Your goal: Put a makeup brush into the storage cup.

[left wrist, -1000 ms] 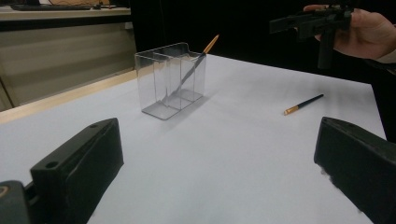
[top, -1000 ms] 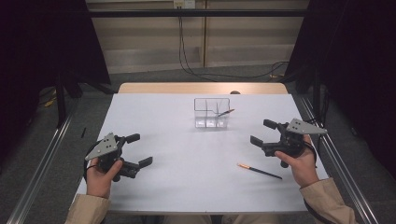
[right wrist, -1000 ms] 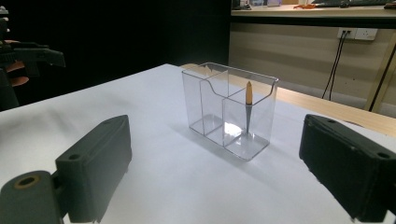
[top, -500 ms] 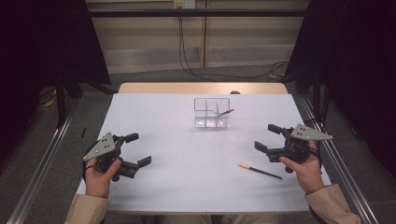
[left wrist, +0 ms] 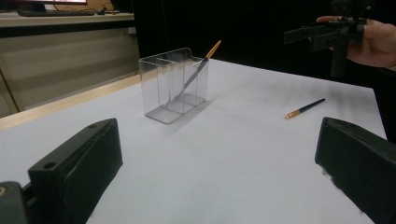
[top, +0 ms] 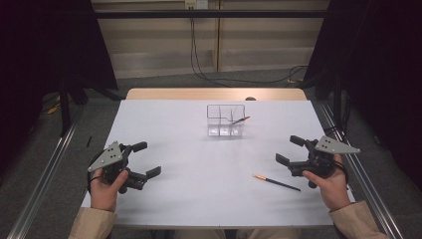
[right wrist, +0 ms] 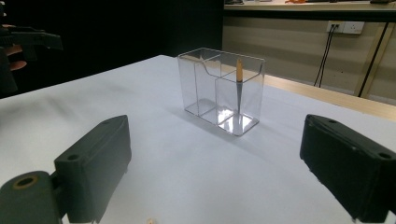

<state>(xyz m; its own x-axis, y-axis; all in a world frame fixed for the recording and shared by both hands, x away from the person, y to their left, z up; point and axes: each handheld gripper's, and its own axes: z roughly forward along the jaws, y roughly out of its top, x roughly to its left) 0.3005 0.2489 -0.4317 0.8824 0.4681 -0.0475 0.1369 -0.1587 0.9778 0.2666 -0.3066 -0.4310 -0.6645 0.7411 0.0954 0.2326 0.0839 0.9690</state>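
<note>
A clear plastic holder with compartments stands at the middle back of the white table. One thin brush with an orange end leans in its right compartment. A second brush lies flat on the table at the front right. My right gripper is held open just right of that brush, jaws wide apart and empty. My left gripper hovers open and empty at the front left. The holder and the lying brush show beyond the left jaws; the holder stands ahead of the right jaws.
The table's wooden far edge lies behind the holder. Metal rails run along both sides of the table on the floor. Cables trail across the floor behind. Dark curtains hang at left and right.
My right gripper has drifted down and to the right, nearer the table's front right corner. The left gripper has shifted slightly toward the front. Both brushes and the holder stay put.
</note>
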